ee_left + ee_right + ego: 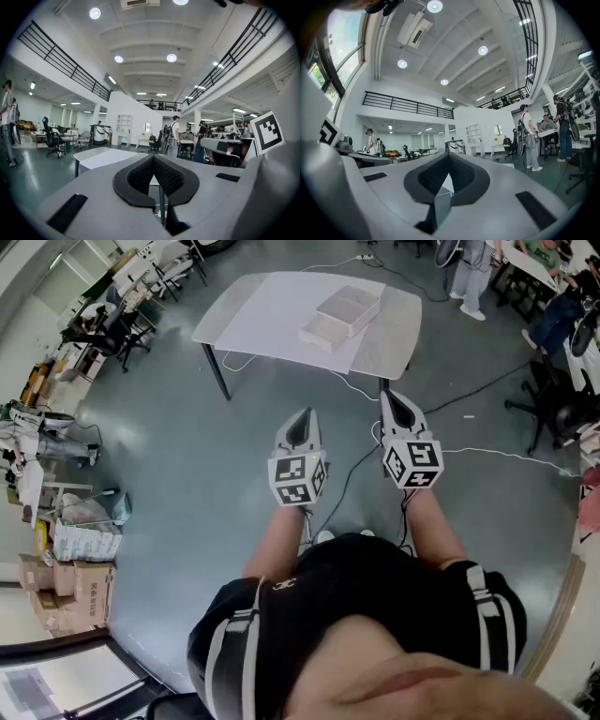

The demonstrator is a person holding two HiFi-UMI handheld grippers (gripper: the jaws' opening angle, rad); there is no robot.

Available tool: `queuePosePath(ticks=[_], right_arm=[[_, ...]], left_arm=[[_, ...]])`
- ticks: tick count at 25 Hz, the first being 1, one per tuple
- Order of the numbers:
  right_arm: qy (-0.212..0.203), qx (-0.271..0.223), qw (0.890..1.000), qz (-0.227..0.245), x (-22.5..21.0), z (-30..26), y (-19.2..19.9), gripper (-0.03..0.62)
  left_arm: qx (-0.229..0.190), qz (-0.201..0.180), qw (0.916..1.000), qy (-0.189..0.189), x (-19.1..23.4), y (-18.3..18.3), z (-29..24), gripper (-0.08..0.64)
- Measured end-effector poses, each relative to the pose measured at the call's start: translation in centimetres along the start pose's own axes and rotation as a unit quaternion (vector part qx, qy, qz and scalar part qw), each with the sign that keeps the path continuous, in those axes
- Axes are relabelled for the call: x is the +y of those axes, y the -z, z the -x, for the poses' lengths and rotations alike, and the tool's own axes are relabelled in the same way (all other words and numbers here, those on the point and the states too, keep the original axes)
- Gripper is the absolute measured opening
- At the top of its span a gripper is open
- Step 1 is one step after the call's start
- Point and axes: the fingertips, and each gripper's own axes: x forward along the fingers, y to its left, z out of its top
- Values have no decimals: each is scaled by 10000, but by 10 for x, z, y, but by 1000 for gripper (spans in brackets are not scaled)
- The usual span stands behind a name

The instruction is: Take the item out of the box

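Observation:
A white box [342,313] lies on a pale table [253,315] across the grey floor, well ahead of me. Both grippers hang in the air in front of my body, short of the table and pointing toward it. My left gripper [303,414] is shut with nothing in it; in the left gripper view its tips [153,157] meet, and the table [101,157] shows beyond them. My right gripper [391,395] is beside it, also shut and empty, its tips [448,154] meeting in the right gripper view. What is inside the box cannot be seen.
Cables [487,454] trail over the floor near the table's legs. Cardboard boxes [75,592] are stacked at the left. An office chair [553,404] and a person [469,273] are at the right, and desks with chairs [112,329] at the far left.

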Motion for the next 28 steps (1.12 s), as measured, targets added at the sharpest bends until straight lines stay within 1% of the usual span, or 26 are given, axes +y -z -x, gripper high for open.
queuePosePath(ticks=[2,7,13,20,28], right_arm=[[-34,-15,10000,-22,-1,-1,1,12],[-38,-57,9997,-244,5,1,-3,12],[23,-47,9997,-251,20,-3,0,12],[115,19,9999,-65,47,-15,8,12],[290,-75,9995,-58,79,-30,15,13]], left_arm=[[-20,-4,10000,5,-1,-1,-1,9],[-78,-18,10000,-1,3,-7,7,9],[-79,27,10000,17,17,-5,15,9],[-80,82,9999,94,46,0,25,9],[-128,61,9997,209,87,4,30,9]])
